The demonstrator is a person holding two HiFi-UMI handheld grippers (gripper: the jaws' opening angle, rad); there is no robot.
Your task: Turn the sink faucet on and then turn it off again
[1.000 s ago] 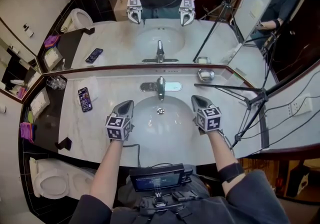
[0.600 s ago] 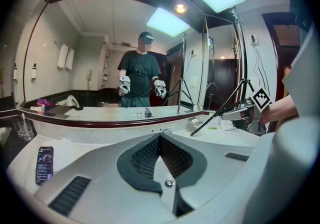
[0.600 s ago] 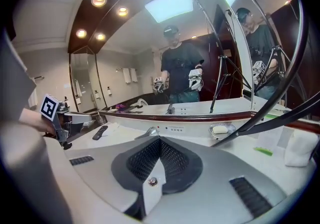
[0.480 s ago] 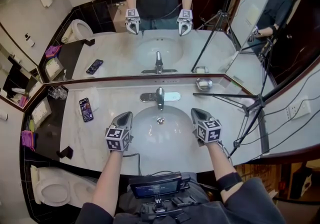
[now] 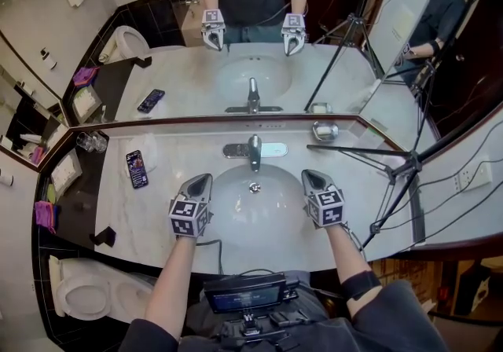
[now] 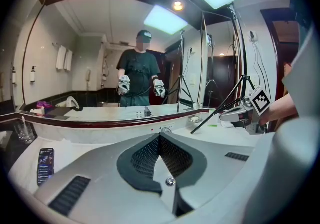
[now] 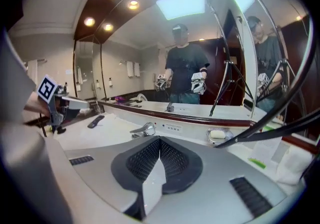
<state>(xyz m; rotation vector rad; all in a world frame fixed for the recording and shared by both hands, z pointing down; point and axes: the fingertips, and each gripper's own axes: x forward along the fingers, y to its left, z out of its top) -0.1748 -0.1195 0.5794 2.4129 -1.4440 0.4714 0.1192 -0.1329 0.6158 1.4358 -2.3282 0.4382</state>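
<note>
Both your tongs are clenched, empty — left gripper point(image 5: 201, 181) and right gripper point(image 5: 310, 177) flank the basin point(image 5: 255, 221), faucet point(image 5: 255, 151) at its back rim. Slide one tip under the lever — lift gently.

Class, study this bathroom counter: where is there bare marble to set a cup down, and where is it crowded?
Bare marble lies between the phone and the left rim of the basin, and in front of the phone. A narrower patch lies right of the basin, in front of the tripod leg. Crowded: back right, with soap dish and tripod legs.
</note>
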